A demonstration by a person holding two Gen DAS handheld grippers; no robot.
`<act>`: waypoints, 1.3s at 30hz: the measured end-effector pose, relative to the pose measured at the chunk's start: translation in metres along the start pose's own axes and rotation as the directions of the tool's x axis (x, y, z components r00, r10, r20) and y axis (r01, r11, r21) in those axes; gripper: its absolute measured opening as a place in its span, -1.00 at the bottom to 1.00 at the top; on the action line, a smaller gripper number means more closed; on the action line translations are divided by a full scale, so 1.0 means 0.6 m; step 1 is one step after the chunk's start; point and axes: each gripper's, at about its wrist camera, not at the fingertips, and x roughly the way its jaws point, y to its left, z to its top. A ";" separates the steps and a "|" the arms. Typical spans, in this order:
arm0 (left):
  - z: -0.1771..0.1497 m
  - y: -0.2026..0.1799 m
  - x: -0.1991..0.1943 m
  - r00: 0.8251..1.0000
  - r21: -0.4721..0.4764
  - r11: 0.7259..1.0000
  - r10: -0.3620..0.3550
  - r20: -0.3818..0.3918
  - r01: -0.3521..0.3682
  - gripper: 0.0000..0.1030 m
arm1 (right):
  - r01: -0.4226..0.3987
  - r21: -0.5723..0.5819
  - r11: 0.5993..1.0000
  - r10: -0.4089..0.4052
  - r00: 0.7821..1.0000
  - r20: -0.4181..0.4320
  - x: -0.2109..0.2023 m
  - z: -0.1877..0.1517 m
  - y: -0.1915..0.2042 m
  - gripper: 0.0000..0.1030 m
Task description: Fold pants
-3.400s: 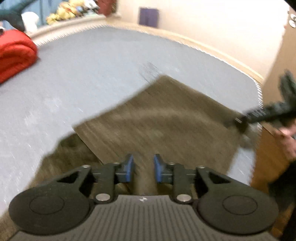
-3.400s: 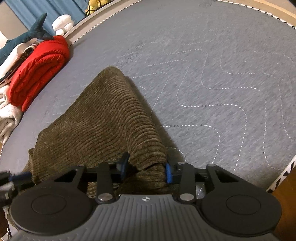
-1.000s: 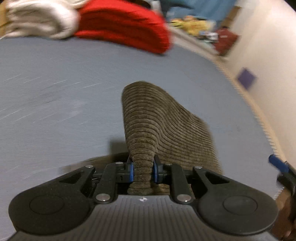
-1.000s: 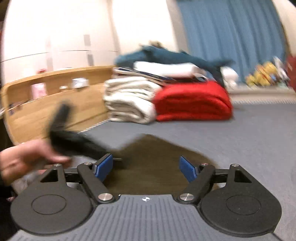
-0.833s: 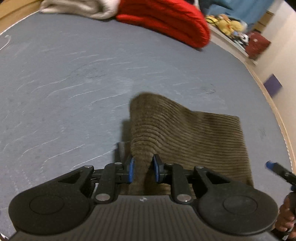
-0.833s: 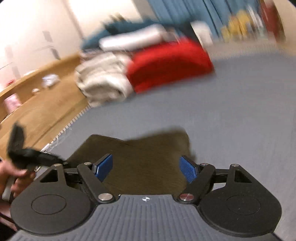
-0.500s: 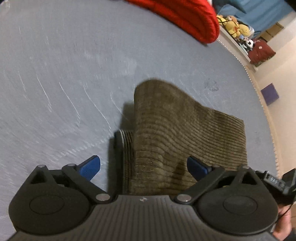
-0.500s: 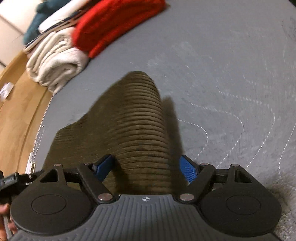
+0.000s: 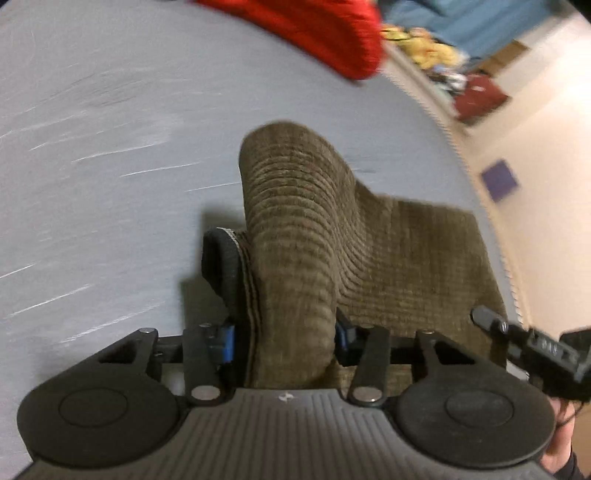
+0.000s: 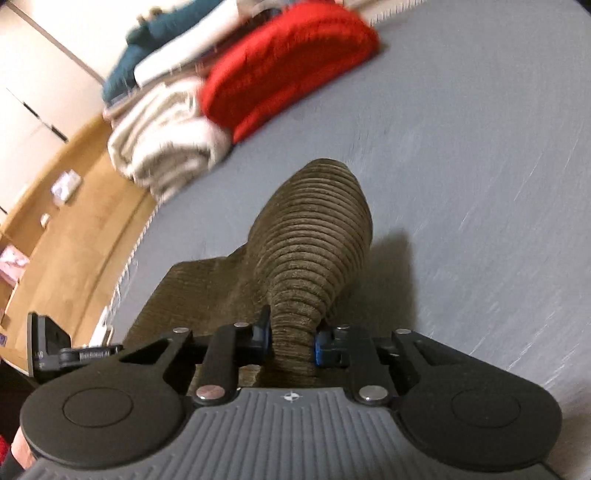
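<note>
Closing, both grippers' fingers (image 9: 226,341) pinch brown corduroy pants (image 9: 295,236) on grey bed (image 9: 110,147).

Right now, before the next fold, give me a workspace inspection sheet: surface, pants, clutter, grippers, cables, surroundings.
Surface: grey quilted mattress, bare around the job.
Job's things: brown corduroy pants, partly folded, two bunches raised.
Clutter: red blanket and cream blanket stacked at the far edge.
Grippers: left hand-held gripper closing around a bunch; right hand-held gripper closing, pinching a bunch.
Cables: nothing seen.
Surroundings: wooden ledge, blue curtain.
</note>
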 end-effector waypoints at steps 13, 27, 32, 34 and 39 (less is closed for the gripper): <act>-0.006 -0.229 0.180 0.999 0.209 0.977 -0.042 -0.009 0.043 0.16 | 0.257 -0.056 0.965 -0.241 0.949 0.204 -0.159 0.131 -0.209 -0.23; -0.148 -0.283 0.184 0.983 0.759 0.651 0.135 -0.126 0.008 -0.44 | 0.186 -0.394 0.900 -0.252 0.960 -0.122 -0.130 0.059 -0.197 -0.42; -0.126 -0.308 0.163 0.989 0.744 0.668 0.097 -0.109 0.017 -0.44 | 0.165 -0.394 0.904 -0.250 0.953 -0.173 -0.140 0.070 -0.202 -0.44; -0.093 -0.317 0.164 0.998 0.712 0.702 0.031 -0.050 0.014 -0.35 | 0.154 -0.365 0.918 -0.209 0.971 -0.116 -0.156 0.096 -0.197 -0.44; -0.038 -0.327 0.190 0.984 0.584 0.802 0.024 0.178 -0.125 -0.35 | 0.247 -0.203 0.947 -0.216 0.963 0.163 -0.157 0.173 -0.197 -0.24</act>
